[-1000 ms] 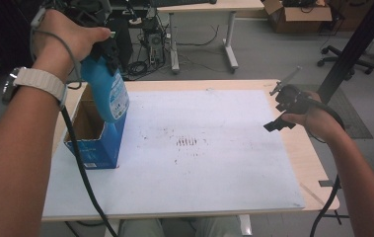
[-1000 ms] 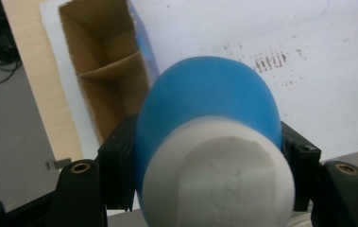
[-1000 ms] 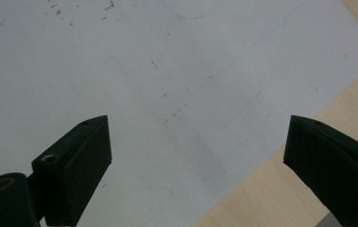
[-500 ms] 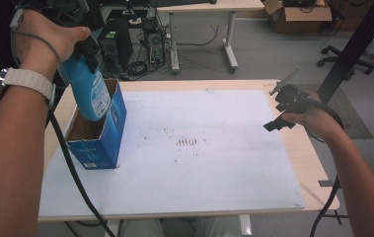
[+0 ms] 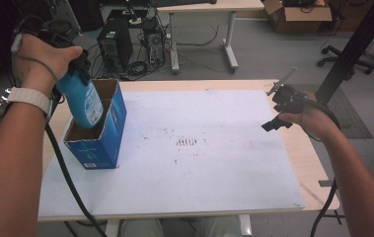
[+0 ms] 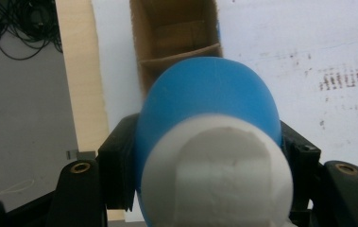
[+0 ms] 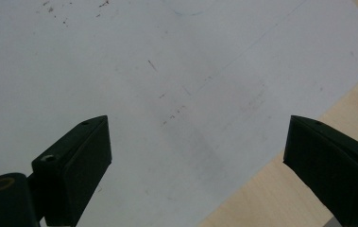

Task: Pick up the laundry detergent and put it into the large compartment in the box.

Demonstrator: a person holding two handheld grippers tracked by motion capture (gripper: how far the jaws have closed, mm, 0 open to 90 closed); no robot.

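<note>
Your left gripper [image 5: 71,69] has its fingers closed on the blue plastic bottle with the white cap [image 5: 82,101], which hangs tilted below them, its bottom at the mouth of the open blue cardboard box [image 5: 100,133]. If you lower it tilted, it could catch the cardboard divider [image 6: 181,59] or tip the light box on the surface [image 5: 214,163]. Your right gripper [image 7: 195,156], its fingers open and empty, is well apart and cannot steady the box.

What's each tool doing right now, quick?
Left tool: closed on the blue bottle, lower end in the box.
Right tool: open, holding nothing.
</note>
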